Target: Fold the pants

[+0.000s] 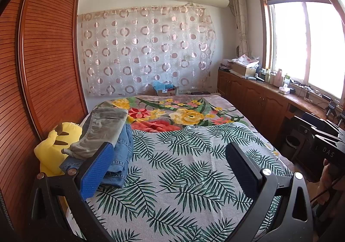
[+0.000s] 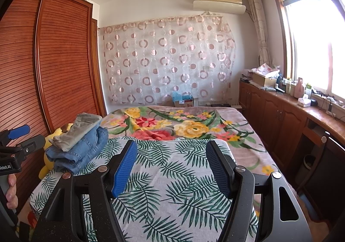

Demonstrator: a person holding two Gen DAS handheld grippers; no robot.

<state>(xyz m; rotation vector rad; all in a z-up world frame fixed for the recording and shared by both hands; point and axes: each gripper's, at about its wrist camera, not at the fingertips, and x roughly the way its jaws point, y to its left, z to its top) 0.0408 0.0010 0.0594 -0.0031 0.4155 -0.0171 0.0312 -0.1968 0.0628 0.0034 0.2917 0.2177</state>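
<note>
A: Where do the pants sit?

B: Two folded pairs are stacked at the left edge of the bed [image 2: 248, 117]. The grey-green pants [image 2: 78, 133] lie on top of the blue jeans [image 2: 86, 151], and the stack rests partly on the leaf-print cloth [image 2: 172, 177] and partly against a yellow plush toy [image 1: 51, 147] wedged beside the wardrobe [image 2: 54, 58].

A: And the claws?

B: The left claw [image 1: 168, 168] stands wide, nothing between its blue pads; its left finger [image 1: 97, 168] overlaps the jeans in the left wrist view, but whether it touches them one cannot tell. The right claw [image 2: 171, 166] is also spread fairly wide and empty, hovering over the bare leaf-print cloth, well to the right of the stack.

A: Is either hand visible?

B: Yes. In the right wrist view, the person's left hand [image 2: 10, 190] grips the left tool's handle at the far left edge. In the left wrist view, the right hand [image 1: 325, 183] shows at the right edge under the other tool.

A: What lies farther out?

B: A floral blanket [image 2: 183, 125] covers the far half of the bed. Behind it hangs a curtain with ring patterns [image 2: 168, 63], an air conditioner [image 2: 218, 0] above. Along the right wall, a wooden surface [image 2: 319, 112] under the window [image 2: 312, 43] carries boxes and bottles.
</note>
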